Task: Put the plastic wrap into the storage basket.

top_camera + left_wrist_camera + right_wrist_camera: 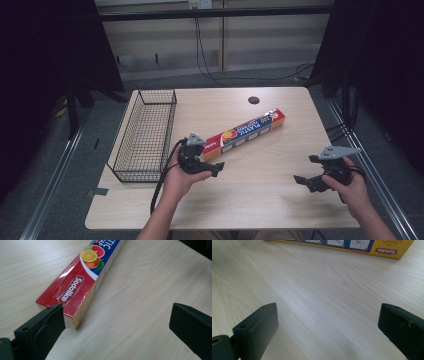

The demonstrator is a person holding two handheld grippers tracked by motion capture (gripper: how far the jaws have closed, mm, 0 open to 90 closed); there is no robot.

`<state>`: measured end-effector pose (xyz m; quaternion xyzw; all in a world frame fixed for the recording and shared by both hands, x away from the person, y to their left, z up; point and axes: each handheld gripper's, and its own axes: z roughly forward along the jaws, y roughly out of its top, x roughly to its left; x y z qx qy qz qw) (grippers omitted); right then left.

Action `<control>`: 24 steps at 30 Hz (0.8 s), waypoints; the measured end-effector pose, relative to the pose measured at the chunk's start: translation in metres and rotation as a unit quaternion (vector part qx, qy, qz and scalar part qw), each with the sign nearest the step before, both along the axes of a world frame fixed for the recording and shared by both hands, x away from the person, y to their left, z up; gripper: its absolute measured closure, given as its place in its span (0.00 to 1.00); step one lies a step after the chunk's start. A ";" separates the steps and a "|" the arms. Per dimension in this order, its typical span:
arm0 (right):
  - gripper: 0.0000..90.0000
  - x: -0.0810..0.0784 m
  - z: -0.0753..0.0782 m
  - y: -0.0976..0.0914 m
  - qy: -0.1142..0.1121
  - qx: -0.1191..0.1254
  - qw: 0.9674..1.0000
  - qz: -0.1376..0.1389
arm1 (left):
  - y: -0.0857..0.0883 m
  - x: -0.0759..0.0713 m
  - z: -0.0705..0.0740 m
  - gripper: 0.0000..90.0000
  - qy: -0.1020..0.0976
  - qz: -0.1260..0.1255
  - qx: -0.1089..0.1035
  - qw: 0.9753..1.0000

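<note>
Where wood shows, red-ended wrap box (75, 287).

Recording lab: black curtains (45, 45), bare table (260, 190), cables (205, 55).

Brand, box top: "Sodolike" in white letters on a red oval, at the near end of the box (75, 287), read in the left gripper view.
Word, box top: the letters "TIC" and below them "AP", white on blue, cut off by the upper edge of the left gripper view.
Picture, box top: citrus slices with green leaves, between the red field and the blue one.
Wording, box top: "100 PLASTIC" along the box (248, 129) in the high view; the rest is too small to read.
Brand, box side: "Sodolike" on a red oval, on the yellow side of the box (372, 248) in the right gripper view.
</note>
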<state>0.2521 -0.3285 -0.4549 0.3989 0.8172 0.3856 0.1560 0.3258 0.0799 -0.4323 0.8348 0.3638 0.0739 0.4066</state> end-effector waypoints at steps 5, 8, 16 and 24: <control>0.03 0.000 0.001 0.001 0.002 0.005 1.000 0.002 | -0.006 0.009 0.006 0.01 0.001 -0.002 0.010 1.000; 0.03 -0.001 0.001 0.001 0.001 0.009 1.000 0.003 | -0.011 0.014 0.009 0.01 0.004 -0.003 0.009 1.000; 0.03 -0.004 0.001 -0.004 -0.001 0.010 1.000 -0.002 | -0.021 0.031 0.016 0.02 0.006 0.003 0.012 1.000; 0.03 -0.006 0.000 -0.002 0.002 0.006 1.000 -0.001 | -0.035 0.046 0.018 0.02 0.007 -0.003 0.009 1.000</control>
